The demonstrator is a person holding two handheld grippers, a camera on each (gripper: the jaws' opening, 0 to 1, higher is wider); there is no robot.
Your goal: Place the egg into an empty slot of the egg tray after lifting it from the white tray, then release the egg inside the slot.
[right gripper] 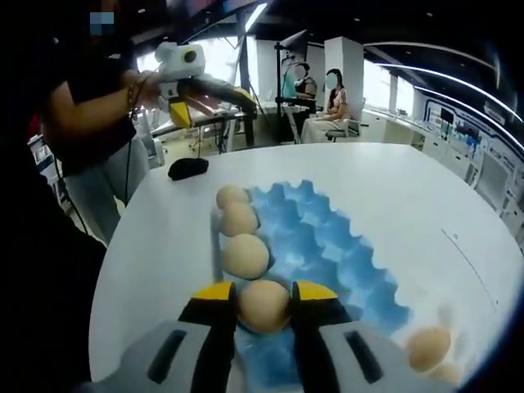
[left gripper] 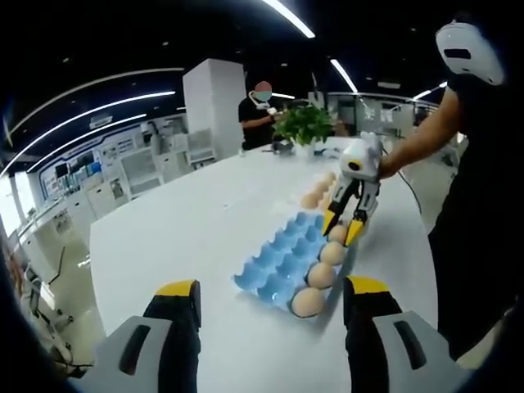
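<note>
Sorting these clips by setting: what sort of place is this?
Probably an open-plan office or lab: a large round white table, long ceiling strip lights, white cabinets along the wall, and a green potted plant.

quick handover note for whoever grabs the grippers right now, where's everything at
Right gripper: shut on an egg, held low over the near end of the blue egg tray.
Left gripper: open, empty, held back from the tray.
Done: three eggs sit in a row along one edge of the tray; the held egg lines up as the fourth.
Left: whether the egg is fully seated in the slot is unclear; lower it if needed, then open the right gripper. More eggs lie beside the tray on the white table.
</note>
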